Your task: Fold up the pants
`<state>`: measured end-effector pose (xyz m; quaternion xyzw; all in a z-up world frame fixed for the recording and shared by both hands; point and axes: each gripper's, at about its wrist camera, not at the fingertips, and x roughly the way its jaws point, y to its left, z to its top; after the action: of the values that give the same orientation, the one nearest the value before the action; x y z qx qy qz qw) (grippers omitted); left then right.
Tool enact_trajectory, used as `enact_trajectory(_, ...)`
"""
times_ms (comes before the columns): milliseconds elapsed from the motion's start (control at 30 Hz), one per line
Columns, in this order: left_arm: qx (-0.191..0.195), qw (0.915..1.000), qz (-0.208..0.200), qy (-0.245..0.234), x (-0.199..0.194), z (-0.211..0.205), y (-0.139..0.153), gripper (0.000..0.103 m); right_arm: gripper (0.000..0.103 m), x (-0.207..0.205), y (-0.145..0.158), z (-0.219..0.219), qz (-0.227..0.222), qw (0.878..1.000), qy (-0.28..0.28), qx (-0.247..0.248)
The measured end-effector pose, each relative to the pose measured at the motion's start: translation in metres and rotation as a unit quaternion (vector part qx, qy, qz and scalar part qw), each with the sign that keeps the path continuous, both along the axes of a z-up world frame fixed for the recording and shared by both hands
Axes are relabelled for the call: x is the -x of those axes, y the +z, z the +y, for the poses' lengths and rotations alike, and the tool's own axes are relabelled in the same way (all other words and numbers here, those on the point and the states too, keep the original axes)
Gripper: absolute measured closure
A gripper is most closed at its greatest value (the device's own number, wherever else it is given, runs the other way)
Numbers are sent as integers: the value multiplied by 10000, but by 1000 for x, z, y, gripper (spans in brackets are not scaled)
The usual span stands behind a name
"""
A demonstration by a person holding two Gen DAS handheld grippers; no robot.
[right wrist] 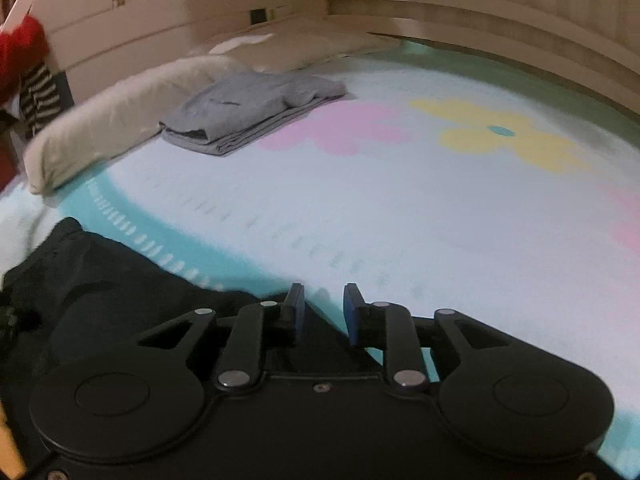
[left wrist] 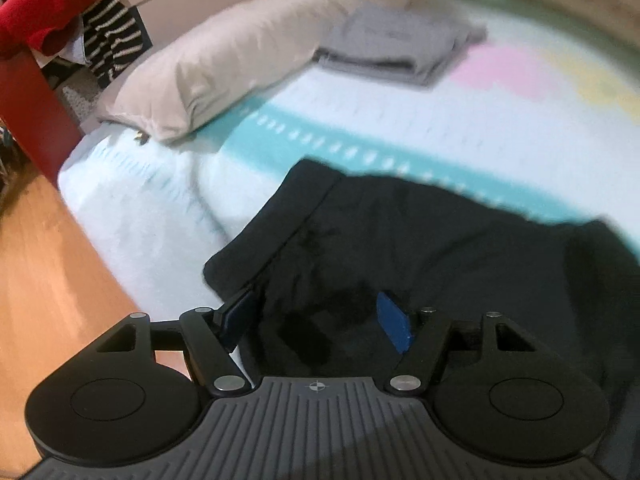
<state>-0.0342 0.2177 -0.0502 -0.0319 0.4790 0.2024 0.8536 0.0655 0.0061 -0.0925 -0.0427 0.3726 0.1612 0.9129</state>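
Note:
Dark navy pants lie spread on the bed near its front edge; they also show at lower left in the right wrist view. My left gripper is open, its blue pads wide apart, low over the pants' left part near an edge seam. My right gripper is open with a narrower gap, over the pants' right edge where it meets the bedspread. Neither gripper holds cloth.
A folded grey garment lies at the back of the bed beside a beige pillow. The bedspread is pale blue with a teal band and flowers. Wooden floor lies left of the bed; red and striped clothes hang at far left.

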Motion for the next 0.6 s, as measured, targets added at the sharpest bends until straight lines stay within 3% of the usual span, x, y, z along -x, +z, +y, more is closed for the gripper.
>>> enact_trajectory(133,434,9974,-165,-556,4,-29,5,37,70,42,5,-34,243,9996,-108,20)
enact_trajectory(233,655,9916,34,-1113,3,-59,-4,37,70,75,-5,-56,440,9985,-241,237)
enact_trajectory(300,591,9894,266,-1302,1,-73,-14,37,70,90,-13,-70,595,9967,-390,394)
enact_trajectory(400,228,9884,740,-1303,-3,-84,-36,34,70,107,-26,-93,739,9921,-709,730)
enact_trajectory(533,130,9909,763,-1100,-3,-88,-32,36,71,122,-26,-129,753,9828,-1338,1024)
enact_trajectory(600,279,9922,679,-1004,-3,-91,-25,41,72,125,-22,-147,877,9788,-1571,977)
